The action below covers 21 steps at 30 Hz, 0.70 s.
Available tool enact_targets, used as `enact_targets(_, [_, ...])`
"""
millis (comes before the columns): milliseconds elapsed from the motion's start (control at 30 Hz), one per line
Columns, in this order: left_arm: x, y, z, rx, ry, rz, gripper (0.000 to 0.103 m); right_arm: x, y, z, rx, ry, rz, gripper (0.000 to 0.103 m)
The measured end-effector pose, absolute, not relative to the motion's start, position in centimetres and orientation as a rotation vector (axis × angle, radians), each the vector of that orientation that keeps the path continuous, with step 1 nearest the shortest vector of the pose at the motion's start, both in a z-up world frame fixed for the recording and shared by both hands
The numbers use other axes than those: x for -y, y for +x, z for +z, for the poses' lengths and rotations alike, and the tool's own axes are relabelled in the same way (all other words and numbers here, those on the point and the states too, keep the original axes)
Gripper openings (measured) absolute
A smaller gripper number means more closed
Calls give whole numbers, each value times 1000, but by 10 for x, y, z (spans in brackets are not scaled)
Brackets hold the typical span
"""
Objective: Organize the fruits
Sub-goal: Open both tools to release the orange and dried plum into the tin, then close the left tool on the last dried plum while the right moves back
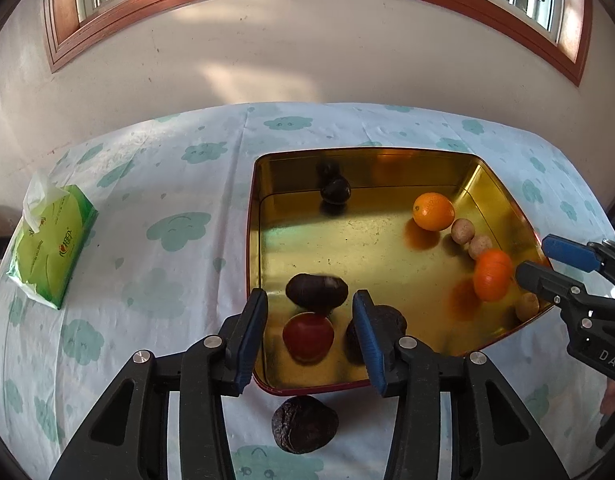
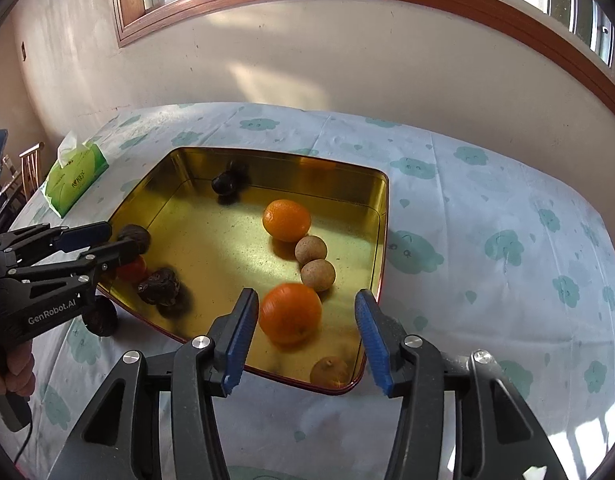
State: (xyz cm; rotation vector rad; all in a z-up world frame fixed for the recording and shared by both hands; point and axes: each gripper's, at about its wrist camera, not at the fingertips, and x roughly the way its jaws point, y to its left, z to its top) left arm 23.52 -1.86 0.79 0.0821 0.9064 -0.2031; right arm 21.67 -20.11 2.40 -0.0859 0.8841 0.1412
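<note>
Glossy gold metal tin (image 1: 263,240), matt printed tablecloth (image 1: 167,200)

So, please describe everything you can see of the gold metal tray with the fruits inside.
The gold metal tray is a shallow, shiny tin with rounded corners, low upright walls and a dark red outer rim. It lies flat on the cloud-print tablecloth. Its mirror-like floor reflects the fruit. Inside lie two oranges, three small tan round fruits, three dark wrinkled fruits and one red fruit. Another dark wrinkled fruit lies outside, by its near edge.
</note>
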Motion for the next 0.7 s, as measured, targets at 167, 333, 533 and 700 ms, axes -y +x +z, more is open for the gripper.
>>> enact_targets(167, [16, 229, 17, -878, 90, -192, 47, 203, 211, 32, -869, -74, 128, 48])
enact_targets(333, [9, 217, 25, -859, 78, -189, 47, 199, 199, 31, -869, -82, 127, 48])
enact_targets(533, [-2, 190, 33, -838, 80, -170, 47, 201, 180, 36, -852, -63, 117, 48])
enact_targets(700, [-14, 162, 26, -846, 70, -151, 47, 201, 154, 37, -836, -65, 107, 48])
